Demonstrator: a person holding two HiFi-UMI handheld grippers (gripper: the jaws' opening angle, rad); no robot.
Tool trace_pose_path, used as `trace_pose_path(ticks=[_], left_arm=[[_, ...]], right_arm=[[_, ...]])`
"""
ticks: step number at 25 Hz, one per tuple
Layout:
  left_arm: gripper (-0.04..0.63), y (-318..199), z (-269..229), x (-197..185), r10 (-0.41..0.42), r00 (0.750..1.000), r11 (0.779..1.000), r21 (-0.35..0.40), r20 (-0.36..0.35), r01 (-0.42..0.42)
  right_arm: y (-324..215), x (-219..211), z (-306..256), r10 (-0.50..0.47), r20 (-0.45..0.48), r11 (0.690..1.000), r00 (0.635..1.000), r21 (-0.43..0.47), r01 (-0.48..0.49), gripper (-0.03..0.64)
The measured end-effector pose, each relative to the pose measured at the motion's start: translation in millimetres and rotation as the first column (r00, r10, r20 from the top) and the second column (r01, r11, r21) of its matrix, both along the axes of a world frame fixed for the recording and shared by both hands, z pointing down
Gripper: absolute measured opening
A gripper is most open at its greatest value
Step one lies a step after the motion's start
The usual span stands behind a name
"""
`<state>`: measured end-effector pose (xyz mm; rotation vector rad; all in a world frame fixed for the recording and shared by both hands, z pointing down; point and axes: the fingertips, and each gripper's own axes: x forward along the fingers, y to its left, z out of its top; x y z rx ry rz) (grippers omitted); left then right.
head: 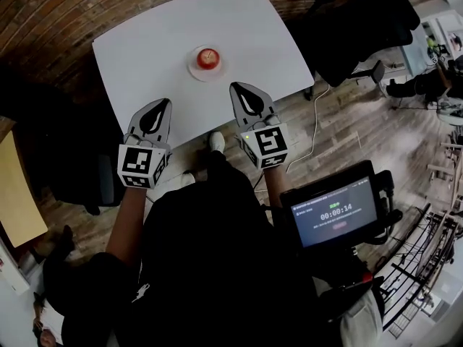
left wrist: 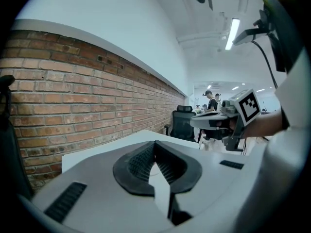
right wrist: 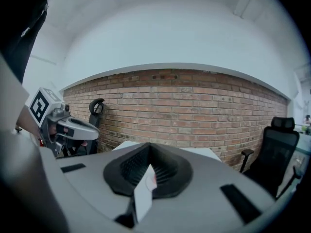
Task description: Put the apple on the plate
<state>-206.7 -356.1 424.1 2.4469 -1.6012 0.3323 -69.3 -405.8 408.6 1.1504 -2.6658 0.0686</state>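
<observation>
A red apple (head: 207, 58) rests on a small white plate (head: 208, 74) in the middle of the white table (head: 145, 42). My left gripper (head: 163, 103) hovers over the table's near edge, left of the plate and well short of it, jaws shut with nothing in them. My right gripper (head: 238, 87) hangs level with it on the right, also shut and empty. In the right gripper view a sliver of red apple (right wrist: 153, 178) shows past the closed right gripper (right wrist: 148, 147). The left gripper view shows the closed left gripper (left wrist: 155, 143) over the table.
Black office chairs (head: 362, 27) stand right of the table, and a brick wall (right wrist: 184, 106) runs behind it. A screen with a timer (head: 336, 212) sits at my right hip. A cable (head: 312, 132) trails on the wood floor. A pale board (head: 18, 194) leans at the left.
</observation>
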Motion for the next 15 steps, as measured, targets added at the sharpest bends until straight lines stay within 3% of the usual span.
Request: trace_pose_path(ticks=[15], left_arm=[[0.006, 21, -14, -11, 0.007, 1.0, 0.999, 0.043, -0.006, -0.007]], right_arm=[[25, 1, -19, 0.04, 0.0, 0.998, 0.999, 0.046, -0.04, 0.003]])
